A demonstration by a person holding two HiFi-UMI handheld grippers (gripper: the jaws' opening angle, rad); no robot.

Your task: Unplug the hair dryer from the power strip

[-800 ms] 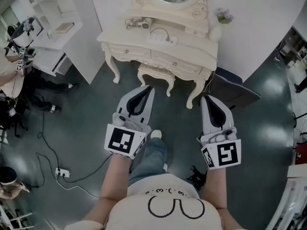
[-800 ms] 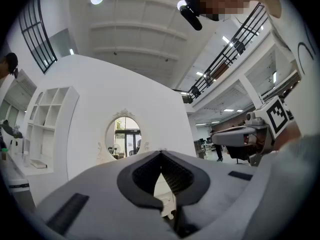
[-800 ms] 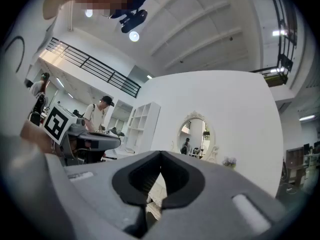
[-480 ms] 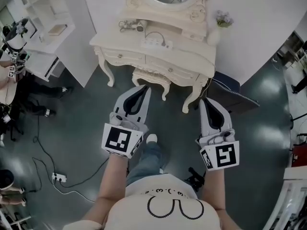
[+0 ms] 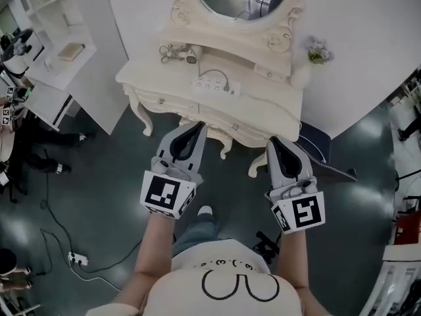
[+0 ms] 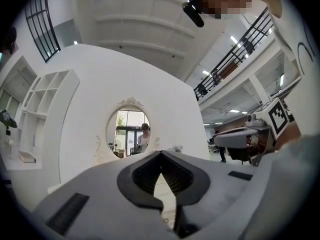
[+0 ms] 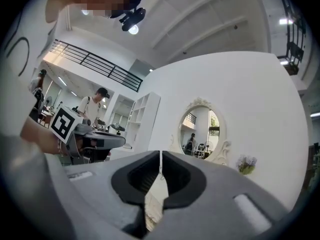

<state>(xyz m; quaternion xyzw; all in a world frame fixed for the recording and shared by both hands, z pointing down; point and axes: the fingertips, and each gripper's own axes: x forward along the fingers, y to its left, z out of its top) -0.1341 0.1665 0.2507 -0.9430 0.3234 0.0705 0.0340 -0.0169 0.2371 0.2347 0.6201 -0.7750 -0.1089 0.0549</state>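
Hair dryer on the dressing table, apparently plugged in; the unplugging is all left to do.
Head view: it lies at the table's rear left, near the power strip. The left gripper and right gripper hover at the front edge, touching nothing. Left gripper view: jaws closed together, empty, facing the mirror. Right gripper view: jaws likewise together, nothing between them.

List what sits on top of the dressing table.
A hair dryer, a white power strip with its cord, and flowers. The left gripper covers part of the front edge.
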